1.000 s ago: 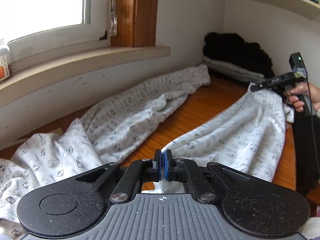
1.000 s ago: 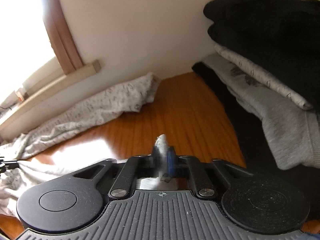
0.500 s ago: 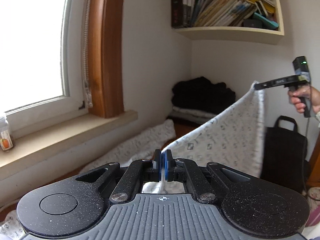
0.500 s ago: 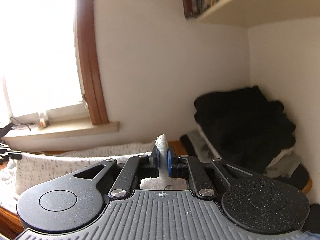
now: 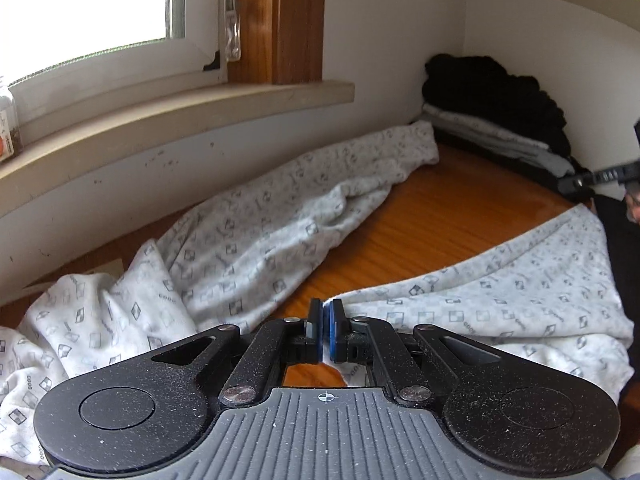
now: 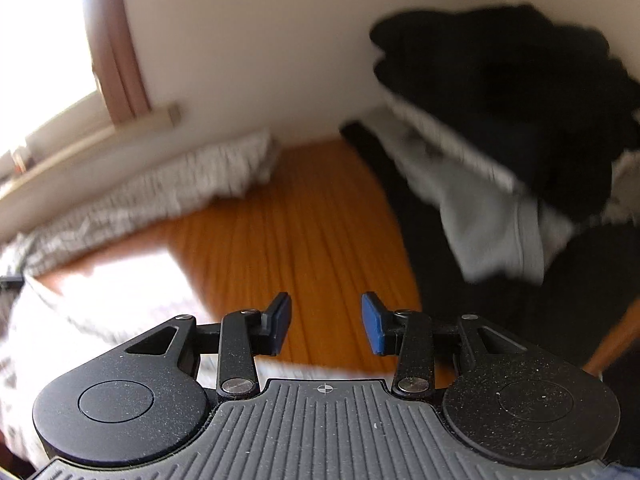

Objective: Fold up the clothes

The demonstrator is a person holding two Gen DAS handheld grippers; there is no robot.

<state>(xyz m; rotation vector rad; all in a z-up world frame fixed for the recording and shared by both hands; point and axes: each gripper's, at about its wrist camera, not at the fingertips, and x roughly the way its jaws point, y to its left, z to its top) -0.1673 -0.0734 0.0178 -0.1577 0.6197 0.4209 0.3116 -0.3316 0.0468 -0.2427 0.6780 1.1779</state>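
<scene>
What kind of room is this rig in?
Likely a home bedroom or study corner: a wood-framed window with a pale sill, a stack of folded black and grey clothes in the corner, and patterned white pyjama trousers spread on an orange wooden tabletop.

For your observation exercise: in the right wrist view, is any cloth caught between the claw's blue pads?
No. The right claw is opening, and only bare orange wooden tabletop shows between its pads.
</scene>
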